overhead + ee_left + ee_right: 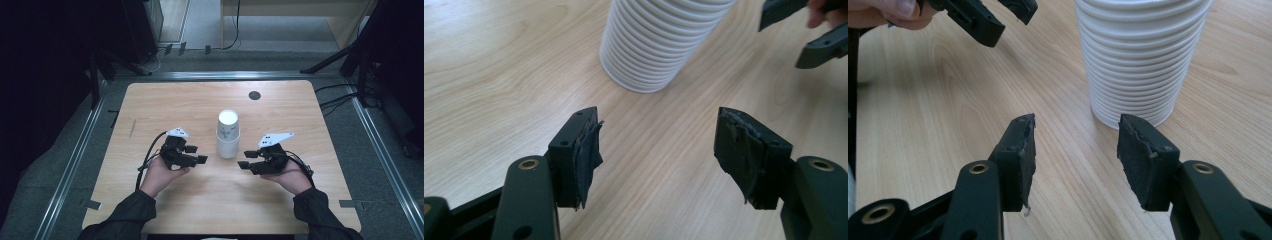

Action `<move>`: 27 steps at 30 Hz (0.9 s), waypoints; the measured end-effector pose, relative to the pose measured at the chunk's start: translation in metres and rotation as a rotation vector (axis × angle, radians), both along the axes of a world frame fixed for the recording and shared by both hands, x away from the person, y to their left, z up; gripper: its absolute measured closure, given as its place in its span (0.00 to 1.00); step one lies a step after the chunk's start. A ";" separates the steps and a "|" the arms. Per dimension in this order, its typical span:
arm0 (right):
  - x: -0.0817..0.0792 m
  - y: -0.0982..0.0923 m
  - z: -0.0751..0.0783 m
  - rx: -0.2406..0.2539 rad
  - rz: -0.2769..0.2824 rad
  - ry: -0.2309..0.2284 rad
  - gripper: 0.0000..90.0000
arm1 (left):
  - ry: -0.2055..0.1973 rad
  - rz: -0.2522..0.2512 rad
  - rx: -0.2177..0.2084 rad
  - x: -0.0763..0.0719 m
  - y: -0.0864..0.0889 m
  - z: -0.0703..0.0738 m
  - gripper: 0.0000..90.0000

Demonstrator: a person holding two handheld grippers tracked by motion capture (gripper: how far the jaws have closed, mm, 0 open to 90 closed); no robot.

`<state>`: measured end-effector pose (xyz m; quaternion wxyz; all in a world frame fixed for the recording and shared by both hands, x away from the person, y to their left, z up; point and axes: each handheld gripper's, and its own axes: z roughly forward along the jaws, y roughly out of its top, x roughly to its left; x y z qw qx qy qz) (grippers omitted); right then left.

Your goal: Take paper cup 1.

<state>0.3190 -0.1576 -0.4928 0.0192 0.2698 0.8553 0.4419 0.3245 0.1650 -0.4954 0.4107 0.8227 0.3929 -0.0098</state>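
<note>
- The cup stack (pixel 228 134) stands upright at mid-table in the high view, mouth-end down and closed white bottom up — its long axis is vertical, with ribbed rims stacked up the side.
- It sits between the two claws: to the right of the left gripper (pixel 196 154) and to the left of the right gripper (pixel 248 160), both lower in the frame and level with the stack's base.
- The left gripper (pixel 656 150) has its jaws apart with only bare table between them; the stack (pixel 659 40) lies ahead, in the upper middle of that frame.
- The right gripper (pixel 1075 157) also has a clear gap between its pads and nothing gripped; the stack (pixel 1140 55) rises at upper right, just beyond the jaw tips.
- Judging by that, the right gripper looks slightly nearer — though neither touches the stack.
- A dark round spot (pixel 254 95) lies on the table (pixel 150 110) above the stack.
</note>
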 end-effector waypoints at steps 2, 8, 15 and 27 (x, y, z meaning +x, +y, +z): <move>-0.001 -0.001 0.000 0.004 0.001 -0.001 0.54 | -0.005 -0.006 -0.009 0.000 0.000 0.001 0.39; -0.003 -0.006 0.007 -0.012 0.011 -0.057 0.59 | -0.016 -0.068 0.056 -0.001 0.000 0.001 0.43; -0.001 -0.012 0.013 -0.006 -0.034 0.008 0.52 | -0.015 -0.087 0.031 -0.003 0.007 0.008 0.43; -0.006 -0.014 0.007 -0.023 0.004 -0.030 0.61 | -0.017 -0.118 0.006 0.001 0.011 0.015 0.45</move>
